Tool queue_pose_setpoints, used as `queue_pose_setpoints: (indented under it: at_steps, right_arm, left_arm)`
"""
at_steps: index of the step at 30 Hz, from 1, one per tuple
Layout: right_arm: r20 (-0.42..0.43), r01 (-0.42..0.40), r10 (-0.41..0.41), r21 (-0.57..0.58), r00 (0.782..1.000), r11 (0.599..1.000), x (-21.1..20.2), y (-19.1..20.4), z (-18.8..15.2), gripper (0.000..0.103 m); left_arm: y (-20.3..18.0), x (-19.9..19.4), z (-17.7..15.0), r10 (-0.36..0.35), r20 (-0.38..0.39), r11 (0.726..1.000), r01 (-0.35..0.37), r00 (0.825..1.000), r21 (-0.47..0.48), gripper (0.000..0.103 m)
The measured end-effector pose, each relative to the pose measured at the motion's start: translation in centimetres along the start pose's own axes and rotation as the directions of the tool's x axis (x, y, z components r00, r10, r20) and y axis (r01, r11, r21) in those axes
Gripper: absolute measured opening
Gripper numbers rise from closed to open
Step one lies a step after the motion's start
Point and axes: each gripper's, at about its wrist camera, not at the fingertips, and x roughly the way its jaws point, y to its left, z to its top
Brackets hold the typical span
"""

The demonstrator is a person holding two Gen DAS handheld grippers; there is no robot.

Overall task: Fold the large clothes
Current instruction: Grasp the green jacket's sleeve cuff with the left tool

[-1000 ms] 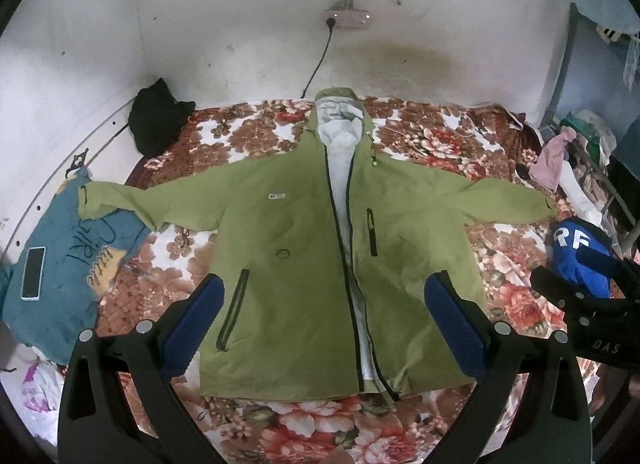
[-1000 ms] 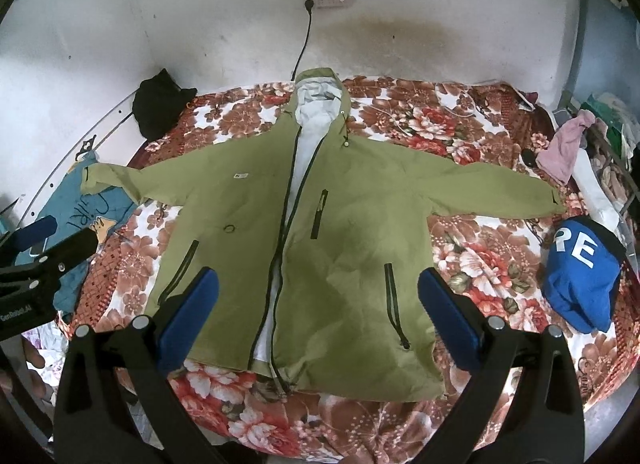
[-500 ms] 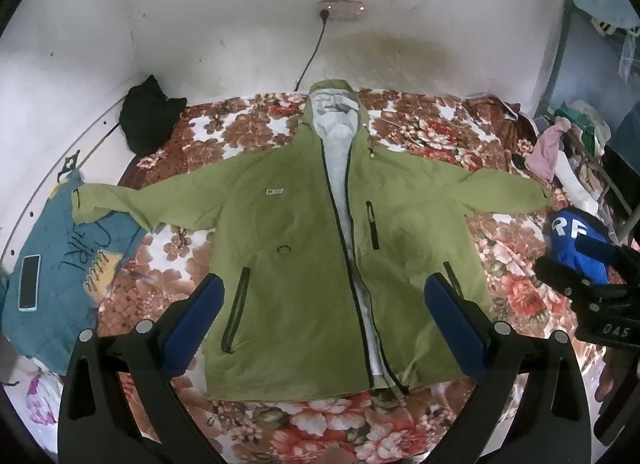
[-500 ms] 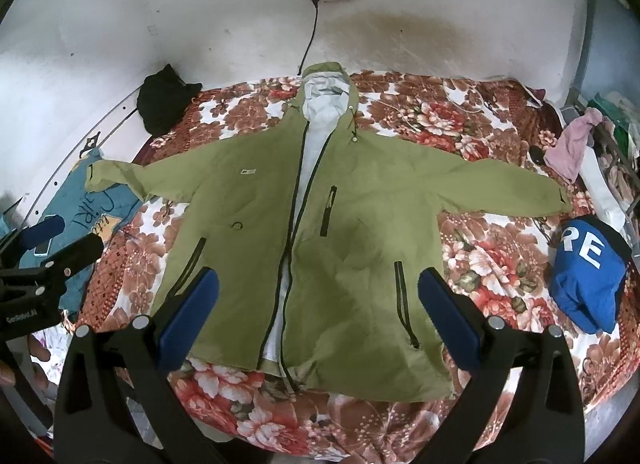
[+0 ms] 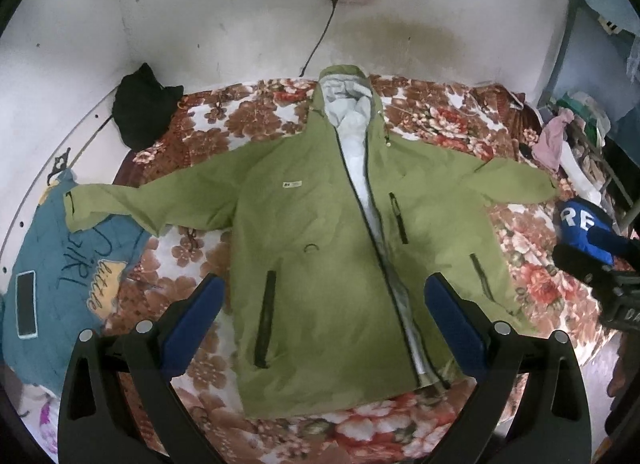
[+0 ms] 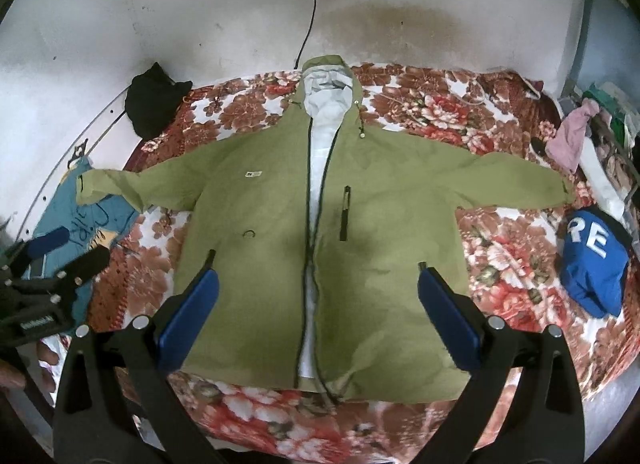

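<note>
A large olive-green hooded jacket (image 5: 320, 264) lies flat and face up on a floral bedspread (image 5: 224, 119), sleeves spread to both sides, zipper open over a pale lining; it also shows in the right wrist view (image 6: 384, 264). My left gripper (image 5: 322, 296) is open and empty, hovering above the jacket's lower half. My right gripper (image 6: 318, 292) is open and empty above the jacket's hem area. Each gripper shows at the edge of the other's view: the right gripper (image 5: 596, 260) and the left gripper (image 6: 64, 260).
A teal printed garment (image 5: 68, 264) with a phone (image 5: 26, 304) on it lies at the left under the sleeve end. A blue garment (image 6: 596, 260) lies at the right. A black cloth (image 5: 142, 107) sits at the back left corner. Clothes pile (image 5: 560, 139) at the right wall.
Both grippers have drifted a little: the jacket sits lower and more centred in the right view, slightly shifted in the left view. The jacket itself has not moved.
</note>
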Motion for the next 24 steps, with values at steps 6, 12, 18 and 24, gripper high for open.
queue_pose_setpoints:
  at_steps: [6, 12, 18, 24]
  right_arm:
    - [-0.088, -0.005, 0.000, -0.054, 0.996, 0.999, 4.7, 2.4, 2.2, 0.099]
    - [-0.116, -0.084, 0.064, -0.183, 0.991, 0.979, 11.6, 5.7, 4.5, 0.099]
    - [-0.117, -0.115, 0.087, -0.258, 0.989, 0.959, 16.3, 10.6, 7.4, 0.099]
    - [-0.125, -0.150, 0.120, -0.267, 0.985, 0.952, 21.1, 17.0, 10.6, 0.099]
  left_arm:
    - [6.3, 3.6, 1.3, 0.039, -0.072, 0.990, -0.048, 0.997, -0.131, 0.098]
    - [13.3, 6.3, 2.2, 0.171, -0.094, 0.942, -0.191, 0.981, -0.275, 0.098]
    - [20.4, 7.7, 2.8, 0.277, -0.130, 0.886, -0.305, 0.952, -0.350, 0.098]
    - [29.0, 10.7, 3.5, 0.339, -0.138, 0.845, -0.365, 0.931, -0.390, 0.098]
